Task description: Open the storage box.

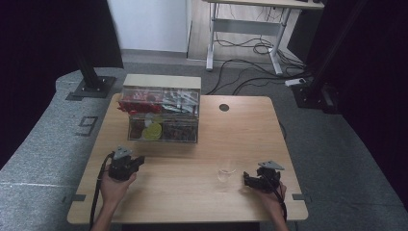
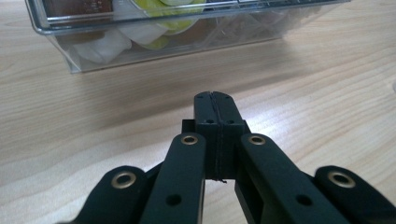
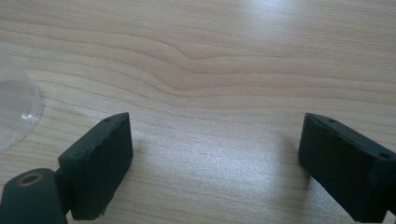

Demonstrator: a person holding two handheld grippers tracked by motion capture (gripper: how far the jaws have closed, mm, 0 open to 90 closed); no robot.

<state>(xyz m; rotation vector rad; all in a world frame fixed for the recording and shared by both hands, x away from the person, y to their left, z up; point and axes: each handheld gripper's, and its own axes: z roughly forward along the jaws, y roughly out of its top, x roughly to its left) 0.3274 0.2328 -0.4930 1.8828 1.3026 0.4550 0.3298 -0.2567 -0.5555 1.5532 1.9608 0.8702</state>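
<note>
Clear plastic organiser box [image 1: 161, 115] sits upper left on the light wooden table [image 1: 240, 139]. Small clear glass [image 1: 226, 172] stands just beside the wide-spread right gripper [image 1: 250, 180]. Left gripper [image 1: 137, 162], lower left, has its jaws pressed together.

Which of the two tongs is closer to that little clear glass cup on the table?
The right tongs, open, sit just beside the glass cup, which shows at their camera's left edge. The left tongs, shut, rest far across the table, near the clear box.

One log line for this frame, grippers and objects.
left gripper: shut, empty | right gripper: open, empty | clear cup: on table, untouched | clear organizer box: far side
</note>
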